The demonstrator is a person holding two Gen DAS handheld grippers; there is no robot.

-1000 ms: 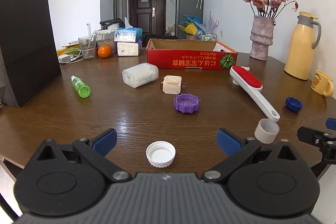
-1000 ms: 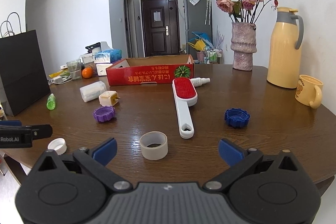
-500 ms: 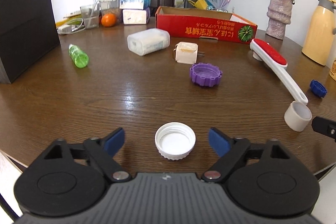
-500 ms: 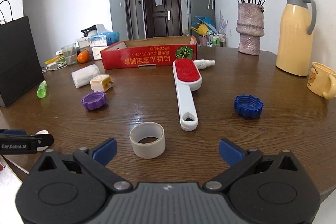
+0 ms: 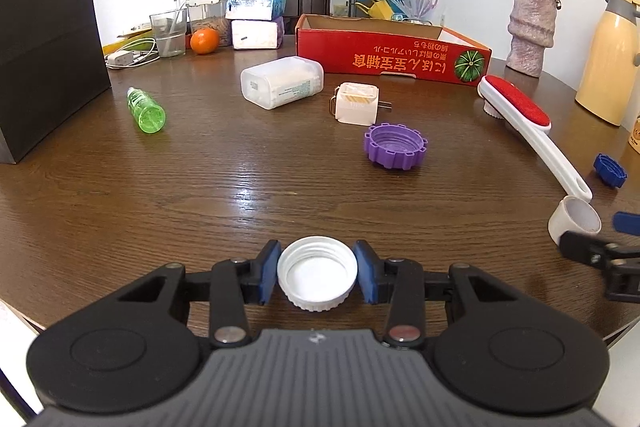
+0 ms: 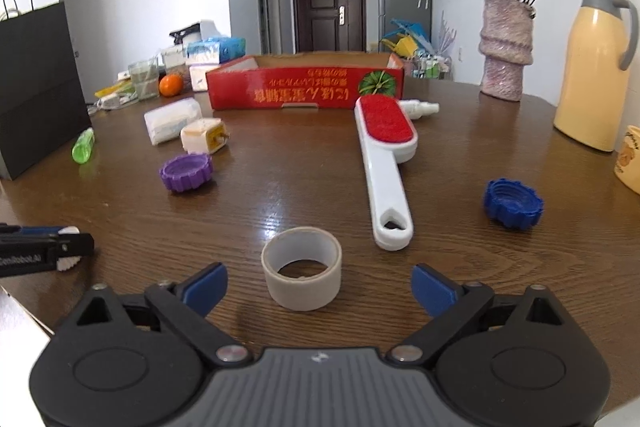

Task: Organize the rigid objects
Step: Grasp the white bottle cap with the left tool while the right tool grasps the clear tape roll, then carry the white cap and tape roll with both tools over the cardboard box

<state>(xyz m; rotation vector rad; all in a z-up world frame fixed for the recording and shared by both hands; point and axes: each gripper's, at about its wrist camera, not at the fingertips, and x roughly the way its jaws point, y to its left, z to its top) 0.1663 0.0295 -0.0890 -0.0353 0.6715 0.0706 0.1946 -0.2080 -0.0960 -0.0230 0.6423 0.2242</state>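
A white screw cap (image 5: 317, 275) lies open side up on the wooden table (image 5: 240, 187) near its front edge. My left gripper (image 5: 317, 273) is closing on it, and both blue pads touch its rim. A roll of beige tape (image 6: 302, 273) stands between the fingertips of my right gripper (image 6: 319, 285). Those jaws are closing but remain wide, clear of the roll on both sides. Farther out lie a purple cap (image 5: 394, 146), a blue cap (image 6: 512, 202), a red-and-white lint brush (image 6: 386, 163), a plug adapter (image 5: 357, 103), a white container (image 5: 282, 87) and a green bottle (image 5: 146, 110).
An open red cardboard box (image 5: 392, 55) stands at the back middle. A black paper bag (image 5: 44, 39) rises at the left. A vase (image 6: 506, 59), a yellow thermos (image 6: 596, 67) and a mug (image 6: 630, 159) line the right side. An orange (image 5: 205, 41), a glass and tissue packs sit back left.
My left gripper moved forward and down over the white cap and its jaws came in onto it. The right gripper advanced toward the tape roll, which now sits between its fingertips.
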